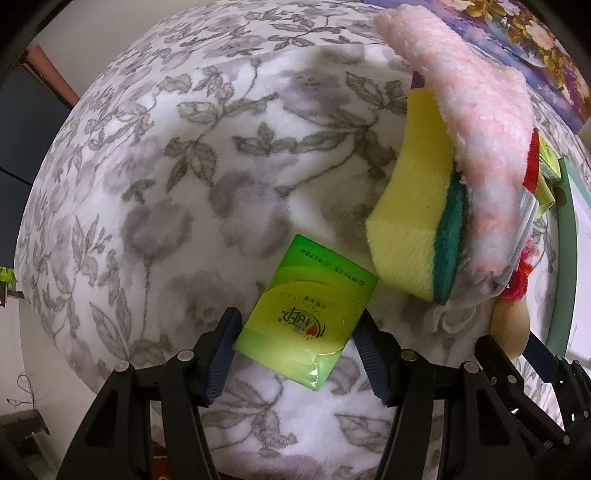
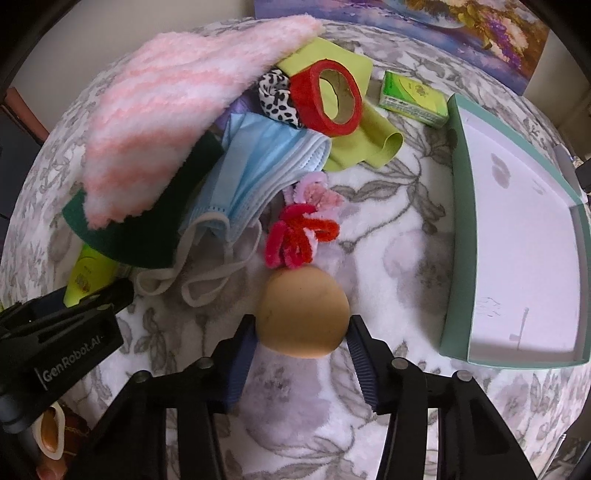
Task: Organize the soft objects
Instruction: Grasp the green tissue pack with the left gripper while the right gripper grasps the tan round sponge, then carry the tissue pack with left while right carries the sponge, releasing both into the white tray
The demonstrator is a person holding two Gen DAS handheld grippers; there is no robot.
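Observation:
In the left wrist view my left gripper (image 1: pixel 295 334) has its jaws on both sides of a green tissue pack (image 1: pixel 308 314) lying on the floral blanket (image 1: pixel 166 184). A yellow-green sponge (image 1: pixel 413 221) sits just beyond, under a pink-white fluffy cloth (image 1: pixel 480 129). In the right wrist view my right gripper (image 2: pixel 301 330) has its jaws against both sides of a tan soft ball (image 2: pixel 303 314). Beyond the ball lie red-pink pipe cleaners (image 2: pixel 299 232), a blue face mask (image 2: pixel 255 177) and the fluffy cloth (image 2: pixel 177 110).
A pale green open box (image 2: pixel 517 236) lies right of the ball. A red tape roll (image 2: pixel 328 98), a yellow-green cloth (image 2: pixel 354 147), a spotted scrunchie (image 2: pixel 277 98) and a second tissue pack (image 2: pixel 413 98) lie farther back. A floral picture (image 2: pixel 461 26) stands behind.

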